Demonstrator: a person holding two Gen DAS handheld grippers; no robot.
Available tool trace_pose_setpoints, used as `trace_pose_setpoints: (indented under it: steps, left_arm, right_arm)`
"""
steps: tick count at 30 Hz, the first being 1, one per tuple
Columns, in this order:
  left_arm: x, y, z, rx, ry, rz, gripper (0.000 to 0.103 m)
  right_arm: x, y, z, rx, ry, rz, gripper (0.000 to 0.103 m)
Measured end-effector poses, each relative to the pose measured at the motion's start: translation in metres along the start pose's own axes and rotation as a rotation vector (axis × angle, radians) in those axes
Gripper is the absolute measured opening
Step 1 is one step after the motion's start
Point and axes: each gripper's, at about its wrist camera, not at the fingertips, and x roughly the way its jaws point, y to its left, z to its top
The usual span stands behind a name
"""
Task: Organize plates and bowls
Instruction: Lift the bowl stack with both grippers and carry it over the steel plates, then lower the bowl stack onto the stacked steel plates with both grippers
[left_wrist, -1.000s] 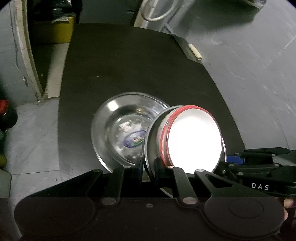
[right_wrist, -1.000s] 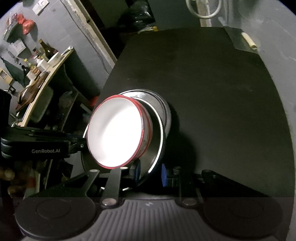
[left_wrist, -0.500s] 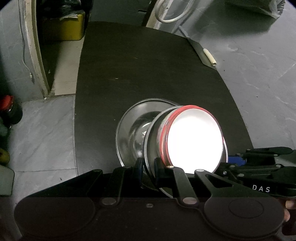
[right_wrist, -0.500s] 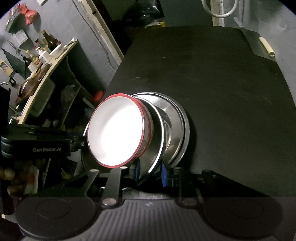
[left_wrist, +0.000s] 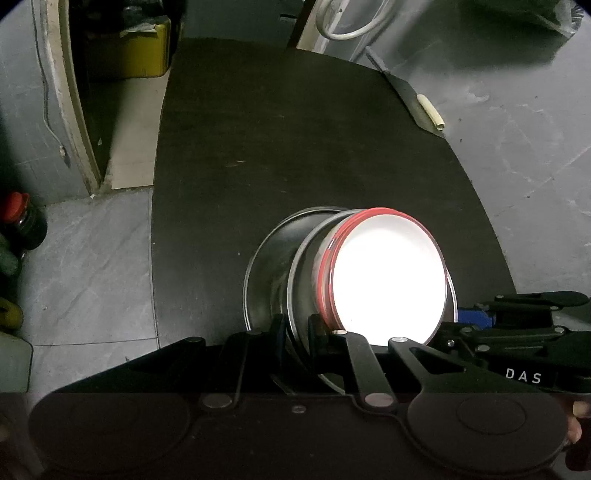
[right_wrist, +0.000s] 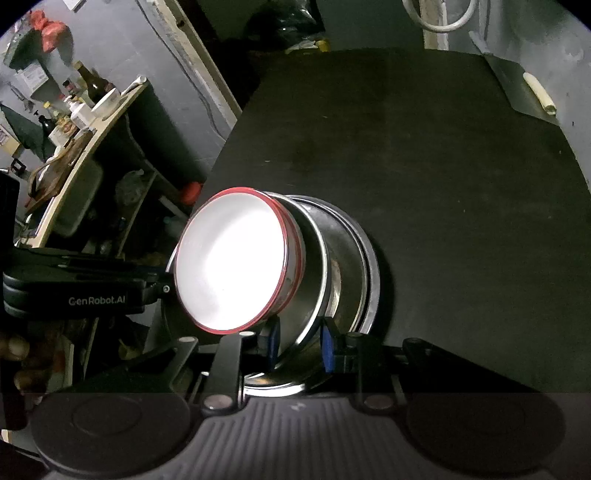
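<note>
A white bowl with a red rim (left_wrist: 388, 284) (right_wrist: 229, 266) sits inside a steel plate (left_wrist: 295, 280) (right_wrist: 314, 288). My left gripper (left_wrist: 297, 328) is shut on the near rim of that steel plate. My right gripper (right_wrist: 299, 339) is shut on the same plate's rim from the other side. Together they hold the plate and bowl over a larger steel bowl (left_wrist: 266, 258) (right_wrist: 365, 266) that rests on the black table (left_wrist: 295, 147) (right_wrist: 443, 166). Whether the plate touches the bowl below is hidden.
A cream roll (left_wrist: 430, 114) (right_wrist: 539, 92) lies at the table's far right edge. Bottles (left_wrist: 22, 221) stand on the grey floor to the left. A cluttered shelf (right_wrist: 74, 122) stands left of the table. A yellow box (left_wrist: 129, 51) sits beyond the table.
Both grippers have carried the steel plate and white bowl across onto the larger steel bowl, which is now mostly covered. Both grips have stayed shut.
</note>
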Motion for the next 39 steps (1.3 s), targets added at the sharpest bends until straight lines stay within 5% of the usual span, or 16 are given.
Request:
trace_pose_setpoints:
  steps: [39]
  left_arm:
    - [0.010, -0.005, 0.009, 0.030, 0.019, 0.027, 0.013]
  right_arm:
    - [0.002, -0.007, 0.001, 0.053, -0.025, -0.010, 0.027]
